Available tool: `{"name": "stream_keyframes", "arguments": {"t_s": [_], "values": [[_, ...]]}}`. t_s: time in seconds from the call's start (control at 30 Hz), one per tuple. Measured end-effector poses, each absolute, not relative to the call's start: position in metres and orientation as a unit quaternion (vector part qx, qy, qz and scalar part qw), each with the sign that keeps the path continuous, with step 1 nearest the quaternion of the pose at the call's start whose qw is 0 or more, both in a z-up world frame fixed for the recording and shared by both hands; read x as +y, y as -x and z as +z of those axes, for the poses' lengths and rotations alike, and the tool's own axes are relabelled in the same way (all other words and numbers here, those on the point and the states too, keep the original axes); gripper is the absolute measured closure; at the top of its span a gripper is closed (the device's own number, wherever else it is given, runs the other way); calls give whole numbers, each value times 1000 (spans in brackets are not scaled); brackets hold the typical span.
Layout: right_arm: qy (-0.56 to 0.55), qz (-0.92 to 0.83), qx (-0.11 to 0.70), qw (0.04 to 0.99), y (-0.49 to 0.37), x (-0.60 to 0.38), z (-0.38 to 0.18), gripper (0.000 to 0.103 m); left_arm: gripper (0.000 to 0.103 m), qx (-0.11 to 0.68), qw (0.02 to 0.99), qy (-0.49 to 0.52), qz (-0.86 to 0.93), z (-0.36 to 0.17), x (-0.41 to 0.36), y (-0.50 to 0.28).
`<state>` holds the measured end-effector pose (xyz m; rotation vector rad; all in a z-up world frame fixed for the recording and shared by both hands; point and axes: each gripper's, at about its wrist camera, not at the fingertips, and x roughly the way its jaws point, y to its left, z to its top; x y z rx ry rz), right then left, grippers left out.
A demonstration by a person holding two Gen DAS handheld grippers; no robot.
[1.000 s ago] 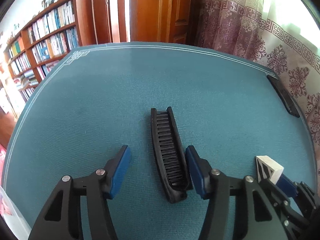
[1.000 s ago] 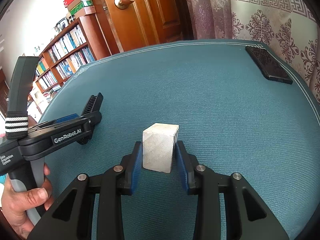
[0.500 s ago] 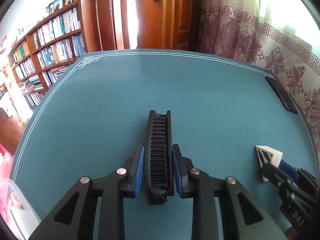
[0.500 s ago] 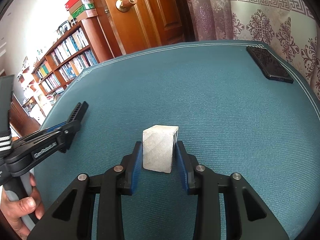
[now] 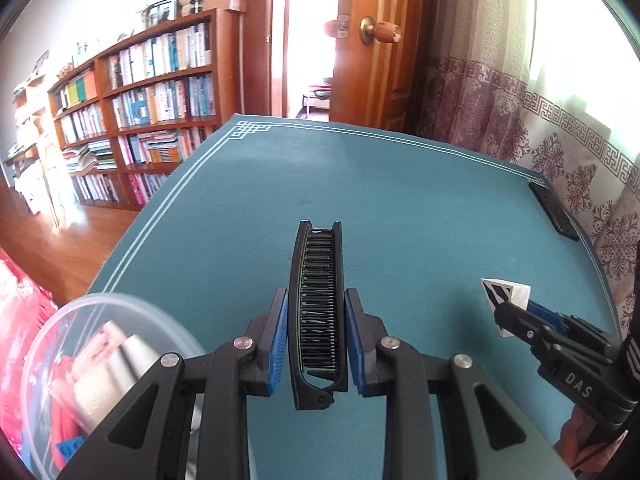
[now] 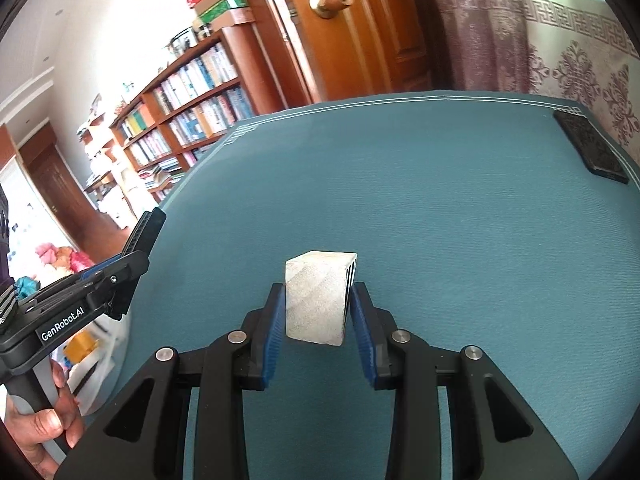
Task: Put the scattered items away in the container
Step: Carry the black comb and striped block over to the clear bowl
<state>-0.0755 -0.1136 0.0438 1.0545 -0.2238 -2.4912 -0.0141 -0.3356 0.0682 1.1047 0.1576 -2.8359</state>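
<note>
Across the teal-covered bench (image 5: pixel 420 216), which served as the landmark for everything else, lay a dark phone (image 6: pixel 591 151) at the far right corner, near the patterned curtain. Off the bench's near left edge stood the clear round container (image 5: pixel 96 308), its rim just beside the left gripper's arm, with blurred pale and red things showing through its wall.

Above the middle of the bench, the left gripper (image 5: pixel 316 336) had its jaws narrowed onto a black folding comb (image 5: pixel 318 304), the blue pads pressed against its two long sides near the hinged end. The comb's long axis ran straight away from the camera toward the bench's far edge, teeth facing up, hinge nearest the gripper.

Toward the bench's near right, the right gripper (image 6: pixel 318 320) had its jaws closed about a small pale block (image 6: pixel 316 300), one pad on each flank. The block sat upright, a striped face turned to the right, and appeared lifted clear of the bench cloth.
</note>
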Motion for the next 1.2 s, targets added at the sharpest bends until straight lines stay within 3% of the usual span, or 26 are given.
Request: {"name": "stream_keyframes", "arguments": {"t_s": [0.6,1.2], "values": [[-370,-861,-70,342,13,-222,72,67,73,76,130,-334,-931,75,-433,-85],[-374,-837,-33,397,-22,-294,73,67,73,101,149,-342,-922,53,-469,-112]]}}
